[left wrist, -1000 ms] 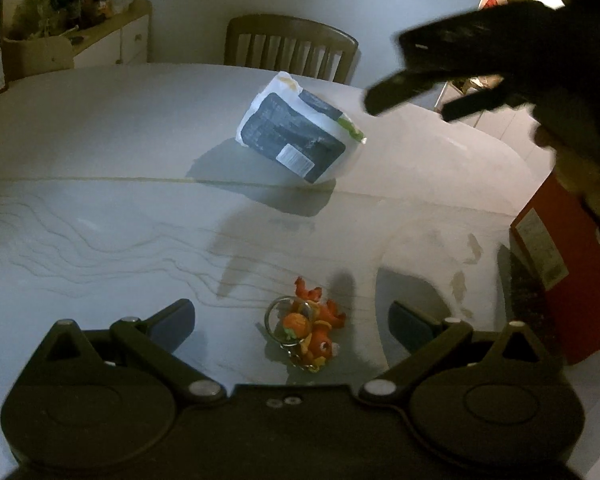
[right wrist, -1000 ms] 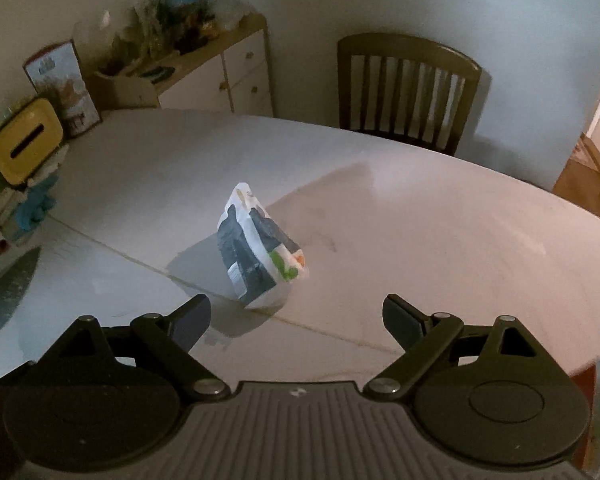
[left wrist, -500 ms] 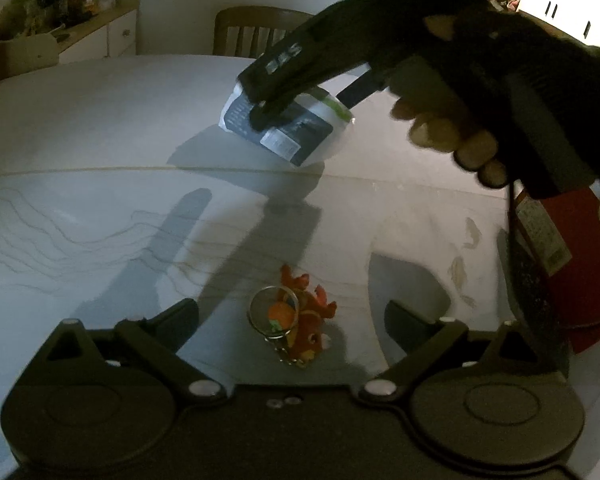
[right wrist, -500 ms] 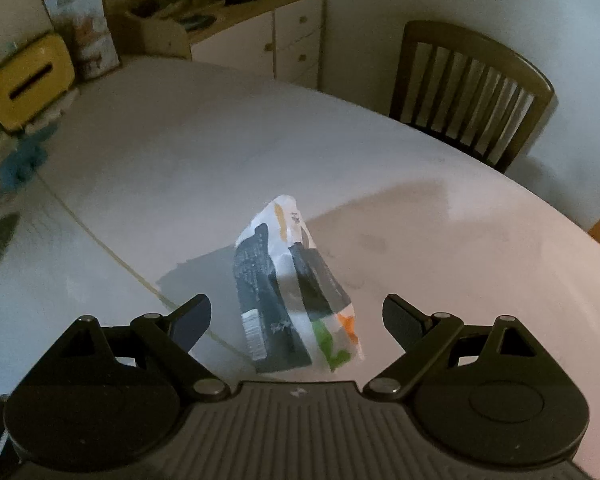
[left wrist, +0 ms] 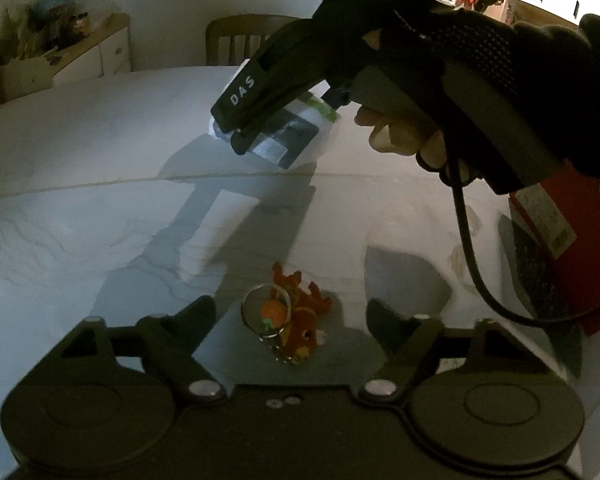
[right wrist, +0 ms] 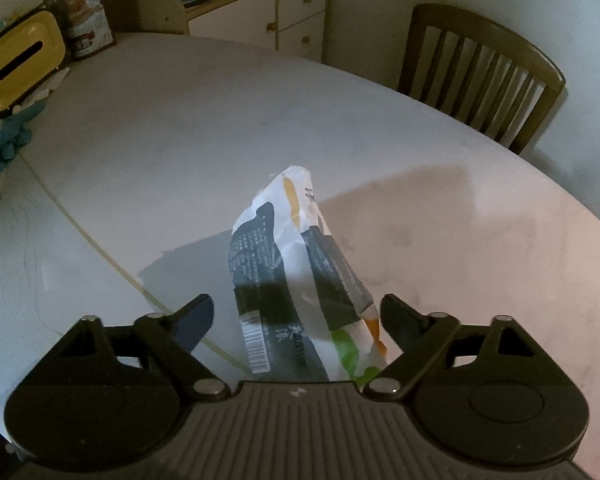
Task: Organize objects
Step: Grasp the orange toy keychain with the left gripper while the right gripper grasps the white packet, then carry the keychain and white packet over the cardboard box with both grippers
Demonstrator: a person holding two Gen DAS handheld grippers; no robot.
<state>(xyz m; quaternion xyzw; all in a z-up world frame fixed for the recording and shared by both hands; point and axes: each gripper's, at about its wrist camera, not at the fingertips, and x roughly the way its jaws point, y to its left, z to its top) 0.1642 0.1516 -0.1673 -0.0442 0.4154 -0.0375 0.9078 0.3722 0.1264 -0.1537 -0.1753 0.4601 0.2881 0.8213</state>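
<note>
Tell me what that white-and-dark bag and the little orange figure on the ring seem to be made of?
The bag looks like thin plastic film with a slightly glossy printed face: it creases and stands crumpled. The orange figure seems moulded plastic or rubber, though dim light leaves that open. Its ring glints like polished metal.

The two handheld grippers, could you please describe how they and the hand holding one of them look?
Both the left gripper and the right gripper are matte black, with two round discs, silver pivot screws and angled fingers. The right one carries white "DAS" lettering and a trailing black cable. The hand wears a black fingerless mesh glove.
</note>
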